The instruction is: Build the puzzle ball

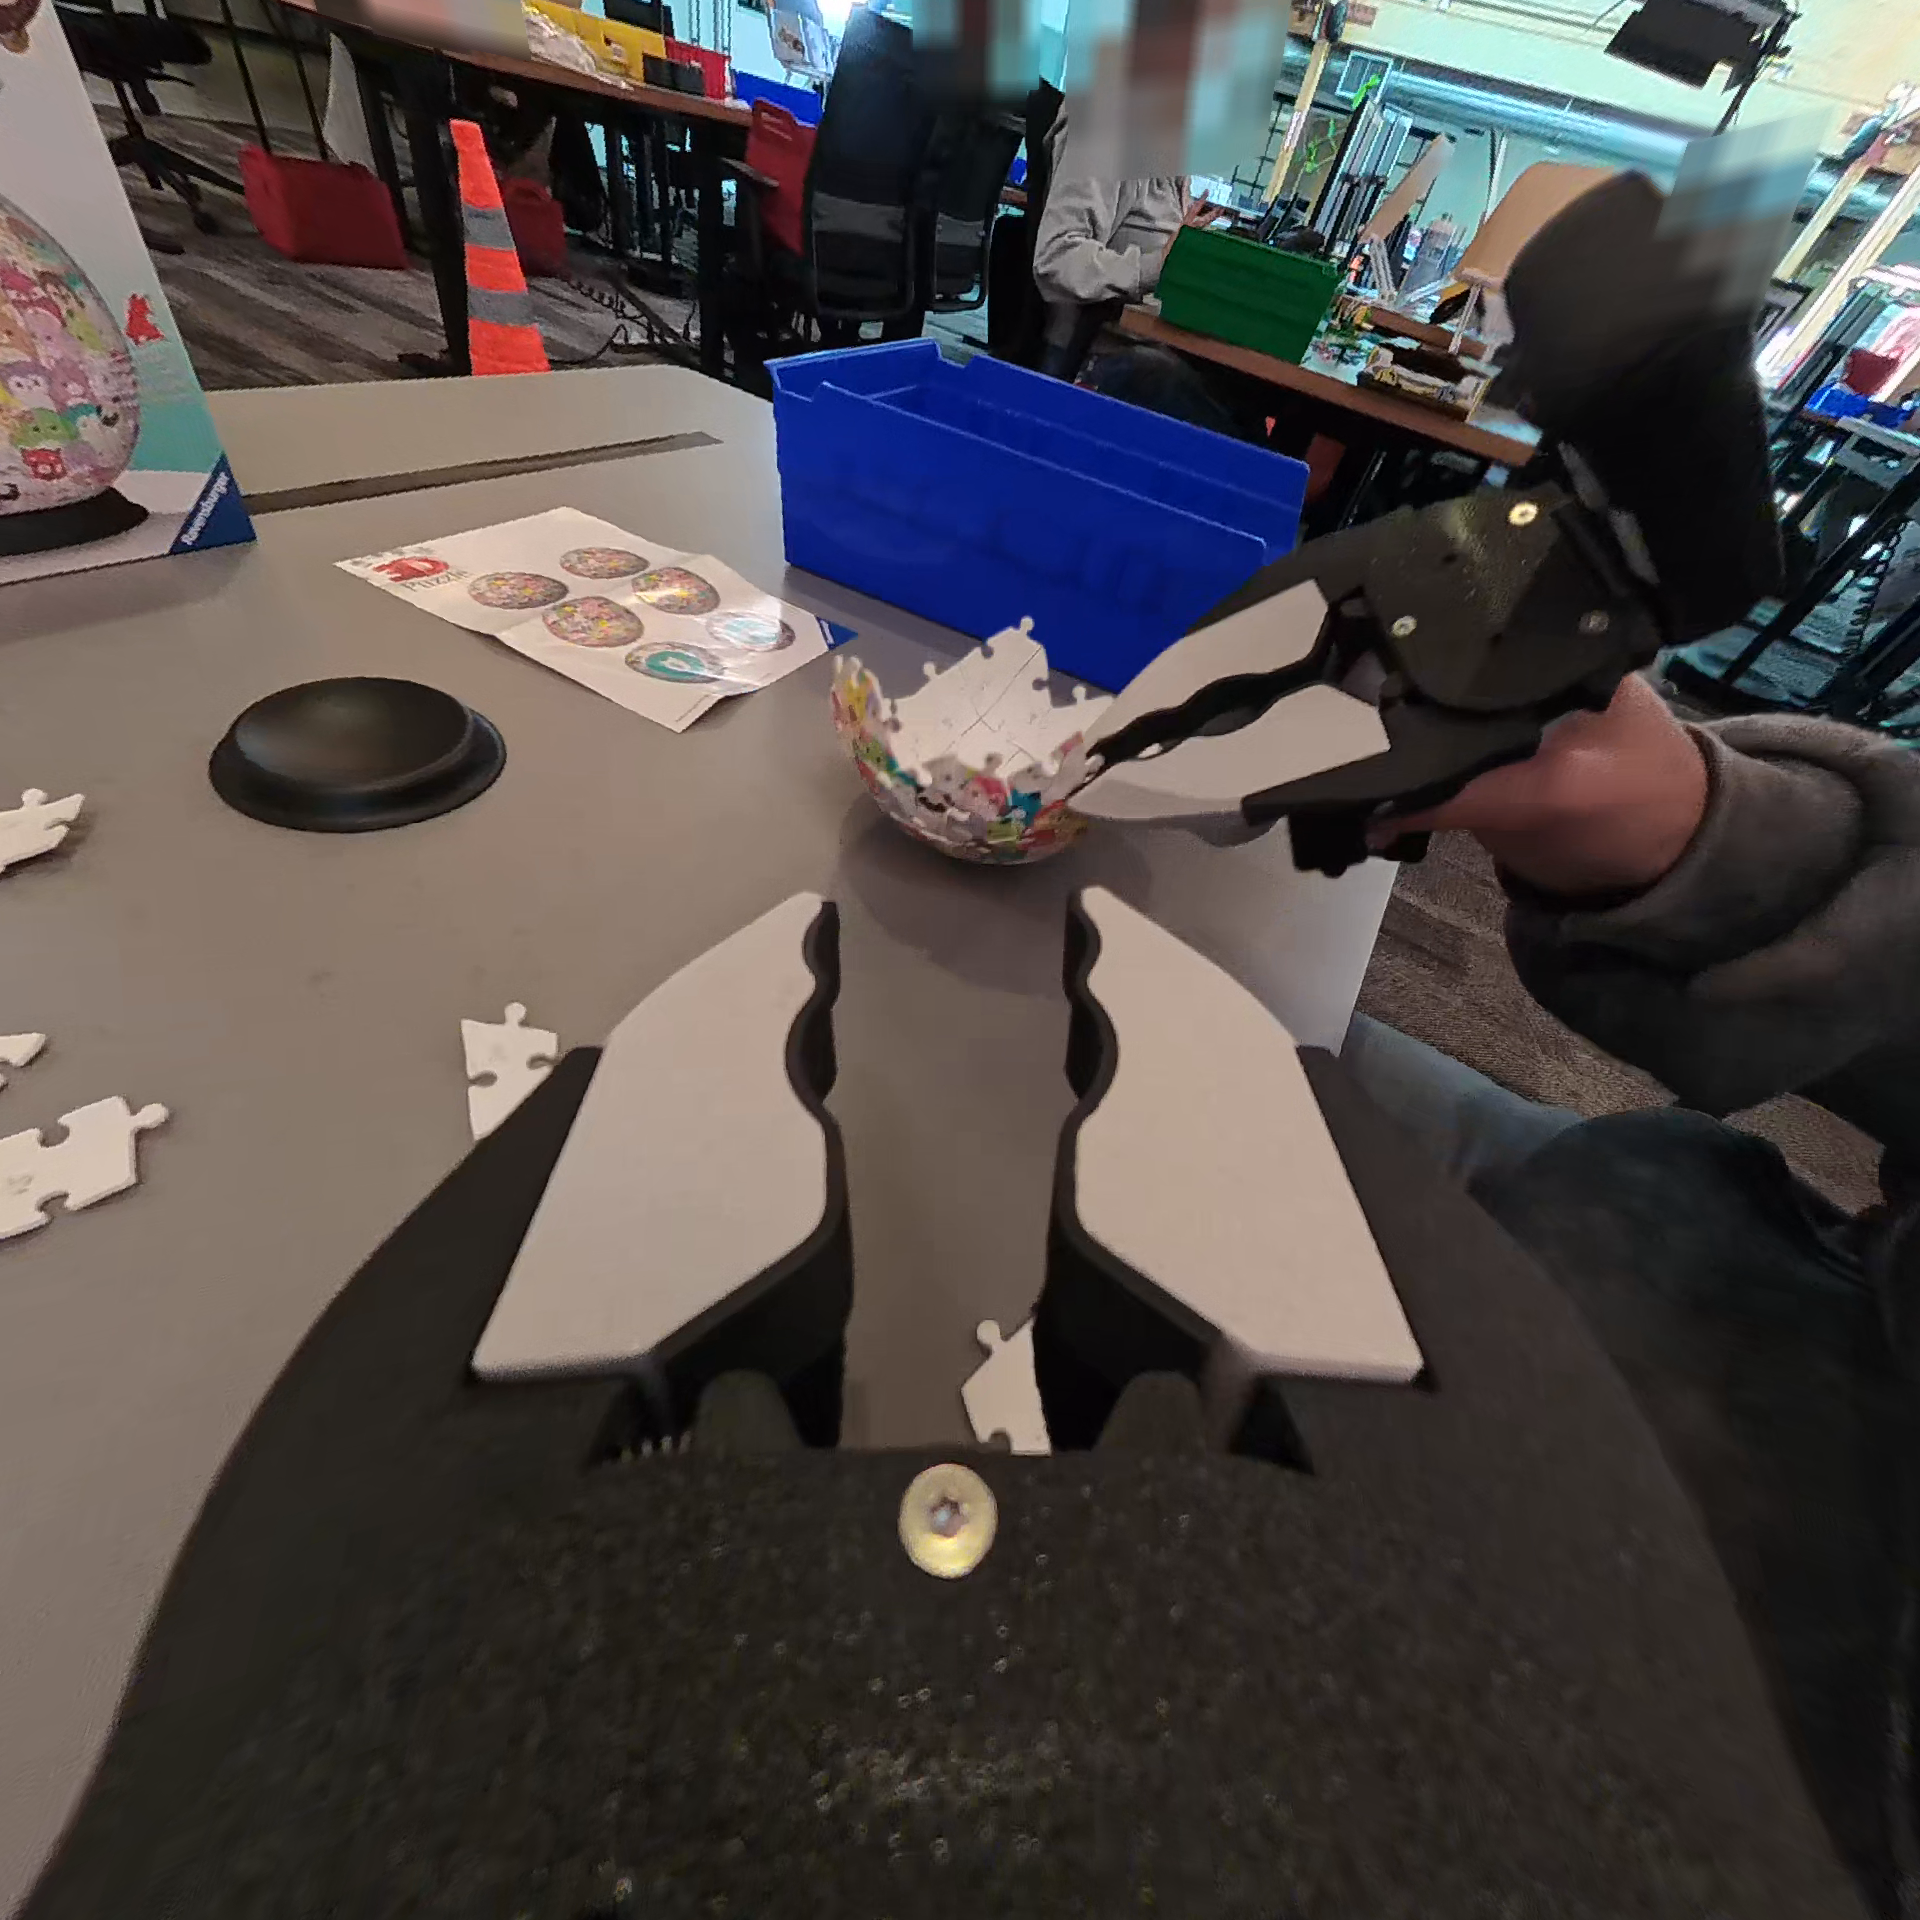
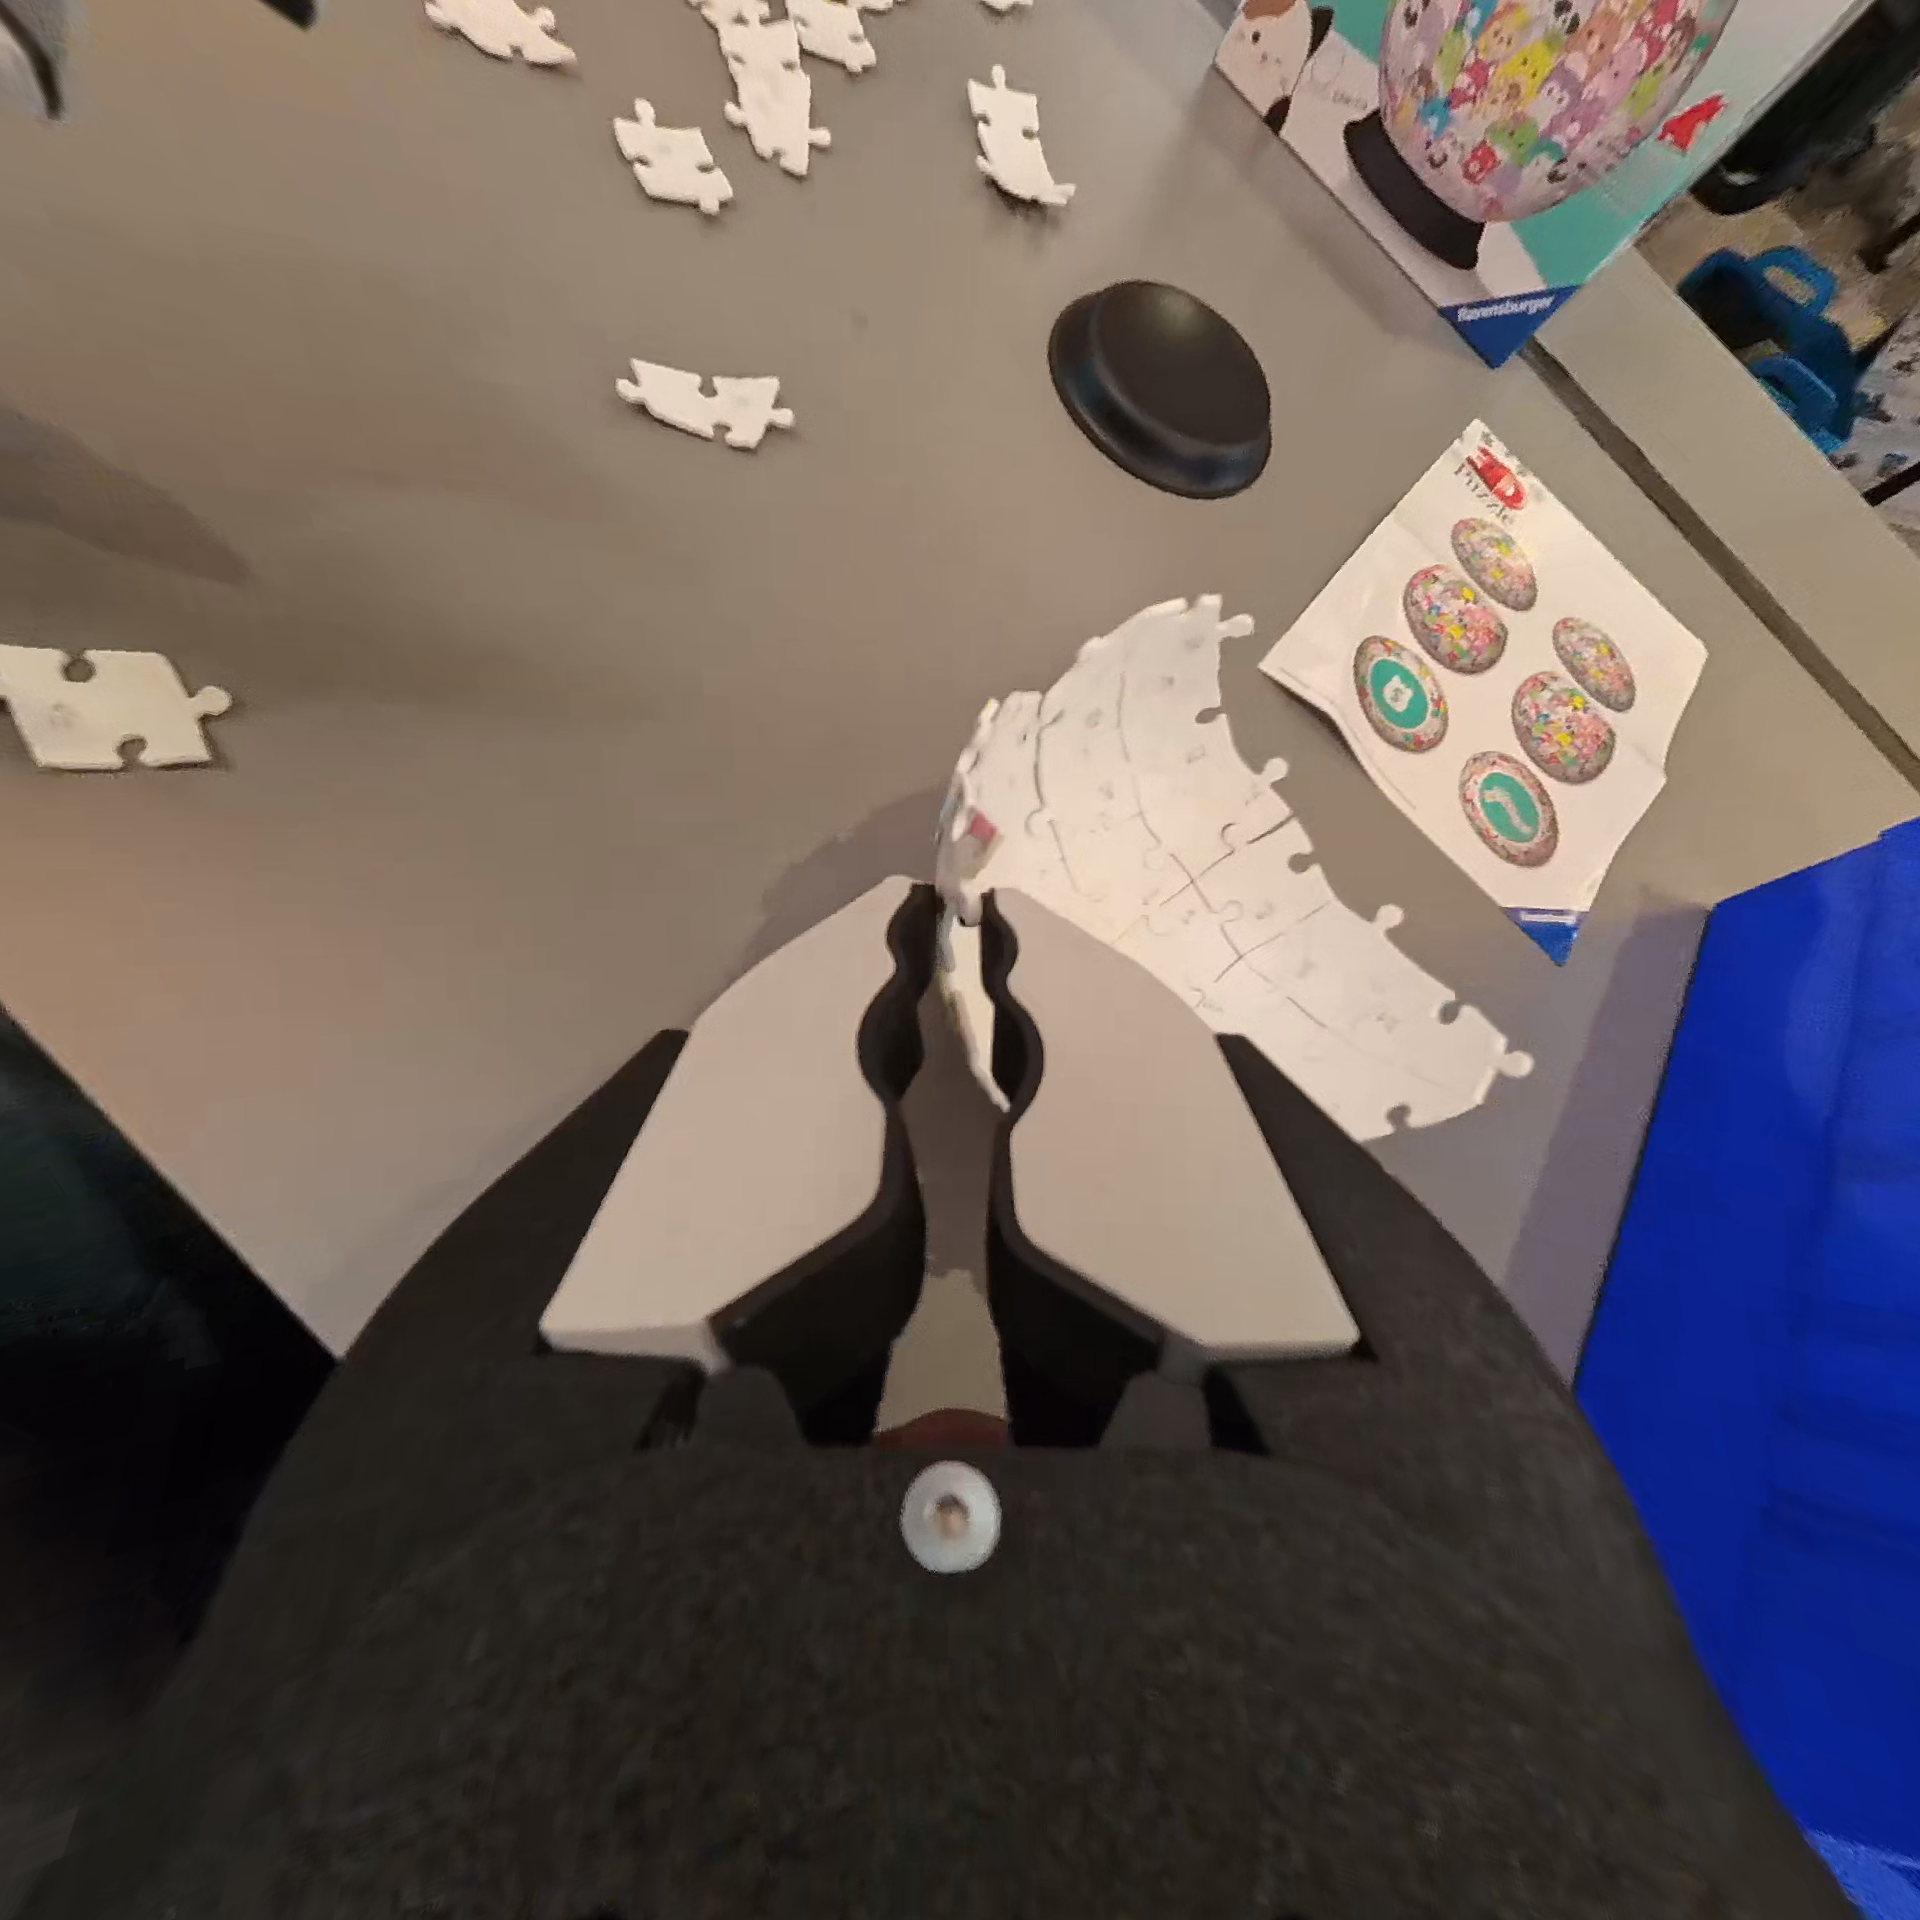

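The half-built puzzle ball [image 1: 966, 774] is a bowl-shaped shell, colourful outside and white inside, on the grey table [image 1: 623, 883] near its right edge. My right gripper [image 1: 1091, 758] is shut on the shell's rim; in the right wrist view the right gripper [image 2: 956, 909] pinches the edge of the white shell [image 2: 1195, 831]. My left gripper [image 1: 954, 914] is open and empty, a short way in front of the shell. Loose white pieces [image 1: 73, 1164] lie to the left, with more in the right wrist view [image 2: 707, 400].
A black round stand [image 1: 358, 753] sits left of the shell. An instruction sheet [image 1: 592, 613] and a blue bin [image 1: 1018, 509] lie behind it, and the puzzle box [image 1: 83, 395] stands far left. One loose piece [image 1: 1008, 1387] lies under my left gripper. Spacing between my two grippers at the tips: around 15 cm.
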